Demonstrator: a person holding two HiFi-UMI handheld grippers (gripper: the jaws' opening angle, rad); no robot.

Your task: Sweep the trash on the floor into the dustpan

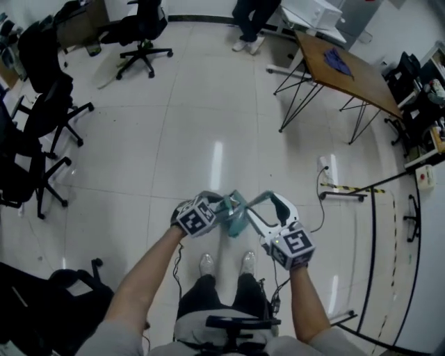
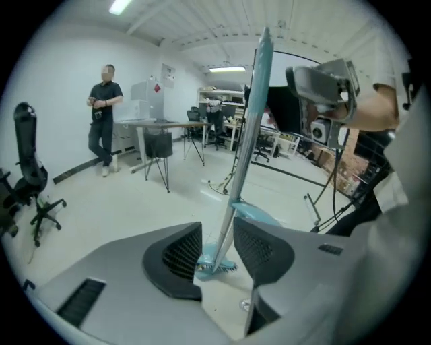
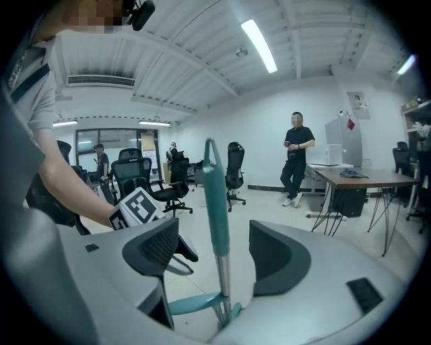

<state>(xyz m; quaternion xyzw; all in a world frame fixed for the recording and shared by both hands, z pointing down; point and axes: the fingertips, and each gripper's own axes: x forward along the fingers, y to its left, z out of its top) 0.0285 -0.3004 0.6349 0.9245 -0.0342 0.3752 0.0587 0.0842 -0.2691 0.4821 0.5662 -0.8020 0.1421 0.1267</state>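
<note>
A teal long-handled sweeping tool (image 1: 235, 214) stands upright on the white floor between my two grippers, just ahead of the person's shoes. In the left gripper view its pole (image 2: 244, 141) rises between the jaws, close to the right pad, with a gap on the left side; its teal head (image 2: 215, 264) rests on the floor below. My left gripper (image 2: 217, 249) is open. In the right gripper view the teal grip (image 3: 215, 195) and metal shaft stand midway between wide jaws, touching neither. My right gripper (image 3: 214, 253) is open. I see no trash in any view.
Black office chairs (image 1: 42, 132) stand at the left and far back. A wooden table on thin metal legs (image 1: 348, 73) is at the upper right, and a person (image 1: 249, 21) stands beyond it. A cable and low black frames (image 1: 361, 191) lie at the right.
</note>
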